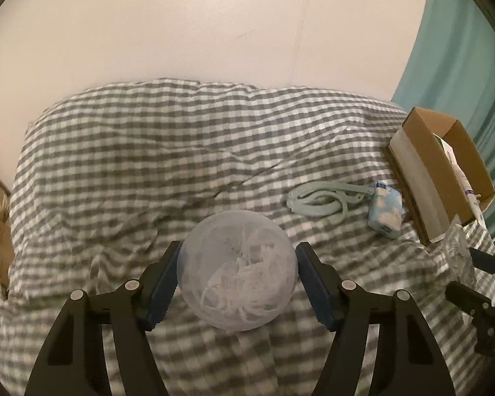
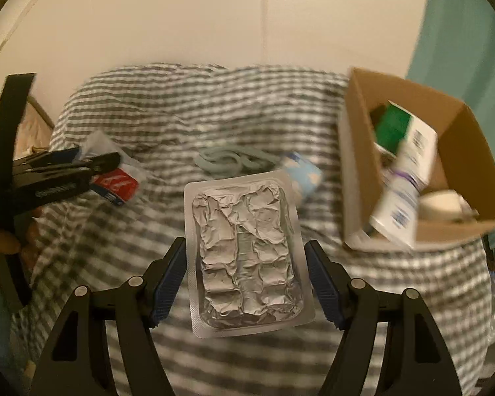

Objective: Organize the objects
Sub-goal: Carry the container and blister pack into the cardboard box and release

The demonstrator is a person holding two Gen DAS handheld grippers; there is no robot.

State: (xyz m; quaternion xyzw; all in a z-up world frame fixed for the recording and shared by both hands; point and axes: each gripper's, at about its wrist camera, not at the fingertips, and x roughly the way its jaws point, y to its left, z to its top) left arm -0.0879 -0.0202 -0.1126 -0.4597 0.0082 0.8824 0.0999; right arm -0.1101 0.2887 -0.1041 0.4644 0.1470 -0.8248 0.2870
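Box (image 2: 356,178) lies up and right of the right gripper (image 2: 246,280), the nearer one.
Right gripper clamps a foil blister (image 2: 244,250), long axis pointing away; left gripper (image 1: 237,270) clasps a ball (image 1: 237,270) over the bed (image 1: 132,151).

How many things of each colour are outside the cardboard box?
Silver: 1, the blister pack
Frosted clear: 1, the round ball
Pale green: 1, the coiled cord
Blue with clouds: 1, the little pouch
Red: 1, the packet
Total: 5
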